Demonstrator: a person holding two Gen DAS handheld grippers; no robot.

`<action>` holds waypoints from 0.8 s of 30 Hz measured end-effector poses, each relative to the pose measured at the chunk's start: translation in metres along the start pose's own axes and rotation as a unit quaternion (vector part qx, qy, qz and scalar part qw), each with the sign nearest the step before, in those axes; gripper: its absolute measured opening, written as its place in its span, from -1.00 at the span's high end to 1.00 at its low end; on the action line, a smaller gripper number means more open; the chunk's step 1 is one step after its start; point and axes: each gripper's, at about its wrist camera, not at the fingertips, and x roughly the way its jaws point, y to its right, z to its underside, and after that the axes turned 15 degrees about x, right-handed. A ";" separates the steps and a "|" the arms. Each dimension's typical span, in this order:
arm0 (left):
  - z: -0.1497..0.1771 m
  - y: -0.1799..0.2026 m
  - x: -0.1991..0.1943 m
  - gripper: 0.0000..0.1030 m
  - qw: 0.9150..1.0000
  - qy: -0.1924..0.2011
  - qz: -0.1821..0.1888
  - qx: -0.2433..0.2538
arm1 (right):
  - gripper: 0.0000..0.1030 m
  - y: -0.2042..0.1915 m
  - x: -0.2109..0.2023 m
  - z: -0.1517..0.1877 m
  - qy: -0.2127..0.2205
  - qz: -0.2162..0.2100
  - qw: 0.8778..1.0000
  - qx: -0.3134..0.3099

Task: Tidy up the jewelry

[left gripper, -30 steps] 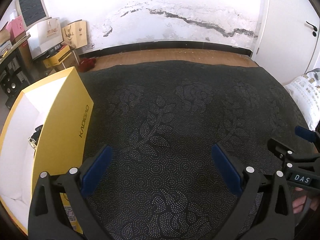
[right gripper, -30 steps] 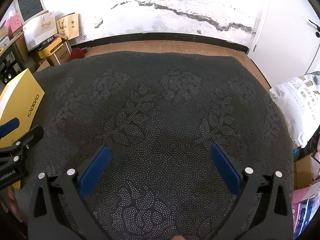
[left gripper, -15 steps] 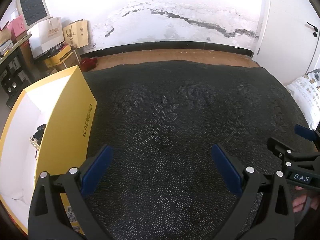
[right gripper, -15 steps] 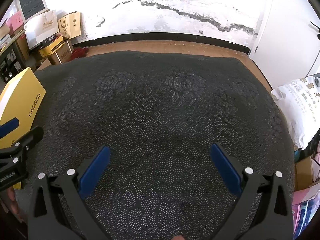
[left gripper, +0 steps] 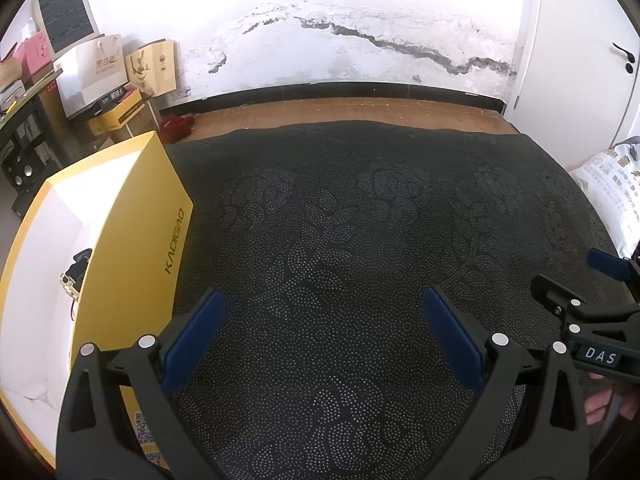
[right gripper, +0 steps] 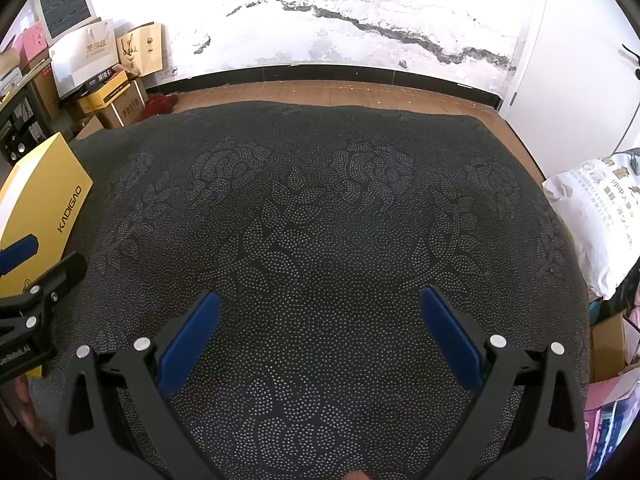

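Both the left gripper (left gripper: 324,328) and the right gripper (right gripper: 320,326) stand wide open and empty above the dark cloth (left gripper: 360,240). The view has moved slightly since before. The jewelry (left gripper: 76,276) lies in the yellow box (left gripper: 132,240), half hidden by its wall.

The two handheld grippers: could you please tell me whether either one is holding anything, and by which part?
Nothing is held. The left gripper and the right gripper are both open, with only the dark patterned cloth between their blue pads.
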 end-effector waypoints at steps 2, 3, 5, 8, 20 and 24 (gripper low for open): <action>0.000 0.001 0.000 -0.88 1.000 0.000 0.000 0.000 | -0.89 0.001 0.000 0.000 0.000 0.000 1.000 0.001; 0.000 0.001 0.000 -0.88 1.000 0.000 0.000 0.000 | -0.89 0.001 -0.001 0.000 0.001 0.000 1.000 0.001; 0.000 0.001 0.001 -0.88 1.000 0.000 0.000 0.000 | -0.89 0.002 -0.001 -0.001 0.001 0.000 1.000 0.002; 0.000 0.002 0.001 -0.88 1.000 -0.001 0.000 0.000 | -0.89 0.002 -0.001 -0.001 0.001 0.001 1.000 0.001; 0.000 0.007 0.003 -0.88 1.000 -0.001 0.000 0.001 | -0.89 0.002 -0.001 0.000 0.001 0.001 1.000 0.001; 0.000 0.007 0.003 -0.88 1.000 -0.001 0.001 0.000 | -0.89 0.002 -0.001 -0.001 0.001 0.001 1.000 0.002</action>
